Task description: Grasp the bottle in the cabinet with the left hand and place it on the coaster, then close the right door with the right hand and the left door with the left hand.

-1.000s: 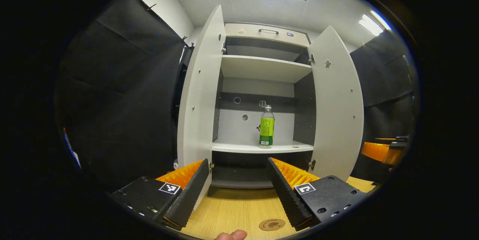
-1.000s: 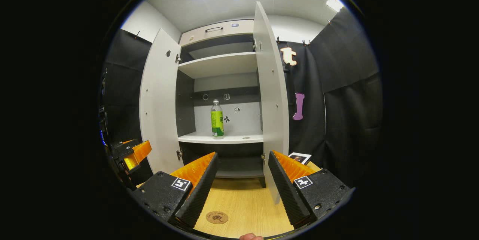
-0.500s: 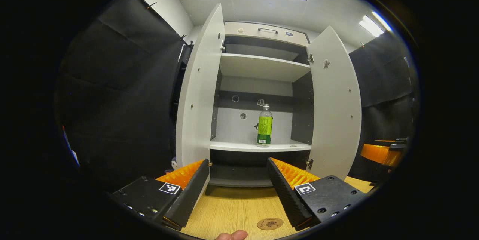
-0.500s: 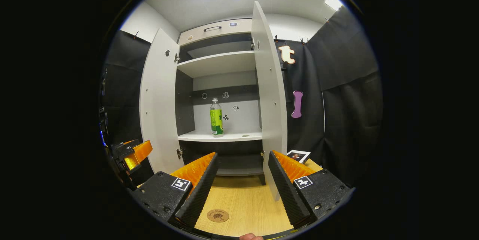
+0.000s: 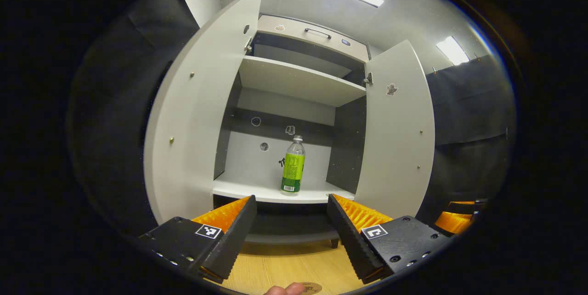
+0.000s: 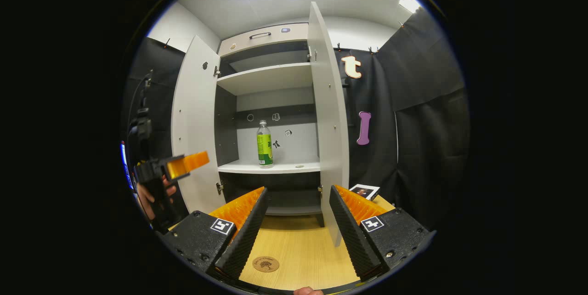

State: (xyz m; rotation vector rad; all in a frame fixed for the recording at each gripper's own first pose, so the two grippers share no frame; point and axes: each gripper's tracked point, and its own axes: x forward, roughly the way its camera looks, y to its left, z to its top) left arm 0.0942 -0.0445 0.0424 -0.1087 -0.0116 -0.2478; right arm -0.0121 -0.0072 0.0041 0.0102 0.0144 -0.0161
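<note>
Wooden table (image 6: 298,253) fronts open cabinet (image 6: 268,79), coaster (image 6: 266,264).

A light wood-grain tabletop (image 6: 298,253) runs up to the foot of the white cabinet (image 6: 257,40), which stands on it with both doors swung open. On the bare wood in front of the cabinet lies a round brown coaster (image 6: 266,264), flat and apart from everything else; in the left gripper view its edge (image 5: 312,288) peeks in at the bottom. Near the tabletop's far right side, beside the open right door, a small card with a picture (image 6: 364,191) lies flat. Inside the cabinet, the white lower shelf (image 5: 239,189) carries a clear bottle with a green label (image 5: 293,172), standing upright toward the shelf's middle. The upper shelf (image 5: 294,81) is a plain white board.
</note>
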